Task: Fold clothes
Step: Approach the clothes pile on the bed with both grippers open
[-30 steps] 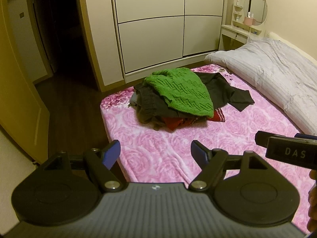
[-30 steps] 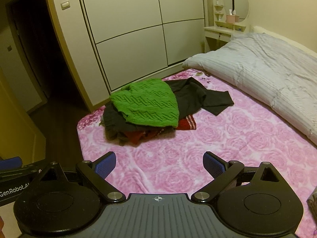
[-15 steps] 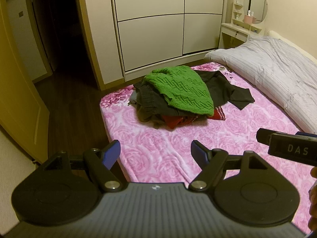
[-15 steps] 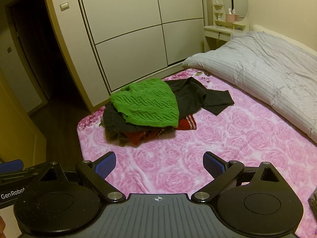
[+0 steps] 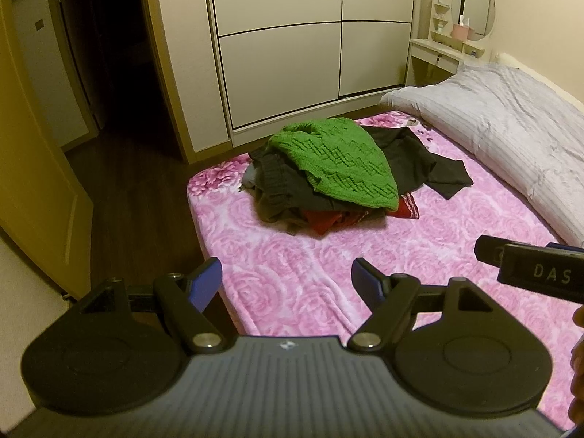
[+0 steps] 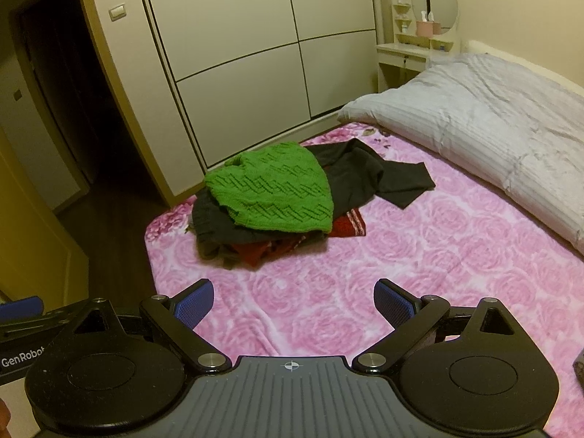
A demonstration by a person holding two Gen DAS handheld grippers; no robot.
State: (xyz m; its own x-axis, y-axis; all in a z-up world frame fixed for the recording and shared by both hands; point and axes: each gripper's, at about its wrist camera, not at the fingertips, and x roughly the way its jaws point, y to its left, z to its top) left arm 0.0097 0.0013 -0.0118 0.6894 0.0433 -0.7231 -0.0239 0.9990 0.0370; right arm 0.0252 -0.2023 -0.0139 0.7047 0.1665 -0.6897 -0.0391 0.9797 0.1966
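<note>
A pile of clothes lies on the pink floral blanket (image 5: pixel 299 277) near its far left corner. A green knit sweater (image 5: pixel 339 162) tops it, over dark garments (image 5: pixel 284 189) and a red piece (image 5: pixel 321 221); a black garment (image 5: pixel 430 168) spreads to the right. The pile also shows in the right wrist view, with the green sweater (image 6: pixel 273 189) on top. My left gripper (image 5: pixel 288 284) is open and empty, well short of the pile. My right gripper (image 6: pixel 294 304) is open and empty, also short of it.
A grey striped duvet (image 5: pixel 511 131) lies along the right side of the bed. Cream wardrobe doors (image 5: pixel 310 43) stand behind. A white vanity with round mirror (image 5: pixel 471 14) is at the back right. Dark wood floor (image 5: pixel 138 197) and a doorway are left.
Both grippers have drifted slightly; the pile sits a little higher in the left view. Jaws stay open and nothing was touched.
</note>
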